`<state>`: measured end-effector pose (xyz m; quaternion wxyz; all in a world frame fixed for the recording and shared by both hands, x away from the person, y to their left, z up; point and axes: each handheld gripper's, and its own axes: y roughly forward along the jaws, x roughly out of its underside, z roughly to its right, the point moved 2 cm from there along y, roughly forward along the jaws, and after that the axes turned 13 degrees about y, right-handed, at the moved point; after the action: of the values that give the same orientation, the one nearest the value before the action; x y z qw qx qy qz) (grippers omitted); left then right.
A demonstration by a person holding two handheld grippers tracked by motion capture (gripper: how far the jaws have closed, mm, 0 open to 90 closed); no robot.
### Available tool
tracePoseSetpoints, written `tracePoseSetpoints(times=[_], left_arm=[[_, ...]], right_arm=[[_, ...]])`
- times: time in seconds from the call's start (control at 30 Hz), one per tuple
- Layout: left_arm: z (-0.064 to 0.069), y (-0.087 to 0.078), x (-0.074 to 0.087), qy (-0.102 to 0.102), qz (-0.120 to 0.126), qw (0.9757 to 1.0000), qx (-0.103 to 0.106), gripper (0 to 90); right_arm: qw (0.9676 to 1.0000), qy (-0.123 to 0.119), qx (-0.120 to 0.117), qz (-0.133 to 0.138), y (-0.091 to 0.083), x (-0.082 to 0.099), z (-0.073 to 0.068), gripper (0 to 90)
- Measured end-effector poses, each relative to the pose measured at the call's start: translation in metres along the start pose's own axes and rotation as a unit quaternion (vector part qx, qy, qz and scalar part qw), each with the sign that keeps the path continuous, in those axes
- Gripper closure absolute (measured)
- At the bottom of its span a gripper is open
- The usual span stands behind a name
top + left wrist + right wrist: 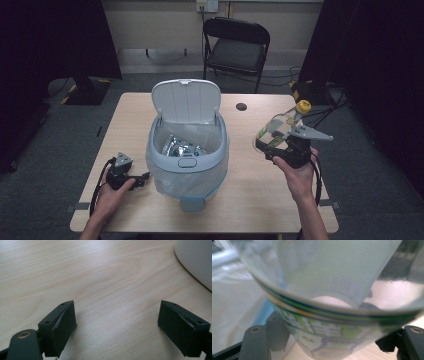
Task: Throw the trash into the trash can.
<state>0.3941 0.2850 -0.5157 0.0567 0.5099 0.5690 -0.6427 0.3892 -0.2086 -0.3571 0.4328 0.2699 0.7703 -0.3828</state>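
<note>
A clear plastic bottle with a yellow cap and a green label hangs tilted above the table's right side, cap pointing up and away. My right gripper is shut on its lower body; in the right gripper view the bottle sits between both black jaws, its label up close. Left of it stands a pale blue bin with its white lid raised and a plastic liner holding crumpled clear waste. My left gripper rests on the table left of the bin, open, with only bare wood between its fingers.
The wooden table has a round cable hole behind the bottle. The bin's wall shows at the upper right of the left gripper view. A black chair stands beyond the far edge. Cables lie on the floor at right.
</note>
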Motion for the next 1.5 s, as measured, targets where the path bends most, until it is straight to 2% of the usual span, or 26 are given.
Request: tracePoseSetpoints(times=[0.33, 0.43, 0.67, 1.1, 1.43, 1.5], left_arm=[[0.0, 0.0, 0.0, 0.0, 0.0, 1.0, 0.0, 14.5], [0.0, 0.0, 0.0, 0.0, 0.0, 1.0, 0.0, 14.5], [0.0, 0.0, 0.0, 0.0, 0.0, 1.0, 0.0, 14.5], [0.0, 0.0, 0.0, 0.0, 0.0, 1.0, -0.001, 14.5], [0.0, 0.0, 0.0, 0.0, 0.0, 1.0, 0.0, 14.5], [0.0, 0.0, 0.0, 0.0, 0.0, 1.0, 0.0, 14.5]], right_arm=[[0.9991, -0.026, -0.023, 0.024, -0.011, -0.02, -0.021, 27.2], [0.9987, -0.027, -0.025, 0.034, -0.014, -0.026, -0.025, 27.2], [0.997, -0.028, -0.045, 0.056, -0.02, -0.044, -0.036, 27.2], [0.99, -0.047, -0.104, 0.082, -0.019, -0.078, -0.075, 27.2], [0.9831, -0.061, -0.148, 0.089, -0.012, -0.095, -0.102, 27.2], [0.9827, -0.065, -0.151, 0.085, -0.01, -0.097, -0.107, 27.2]])
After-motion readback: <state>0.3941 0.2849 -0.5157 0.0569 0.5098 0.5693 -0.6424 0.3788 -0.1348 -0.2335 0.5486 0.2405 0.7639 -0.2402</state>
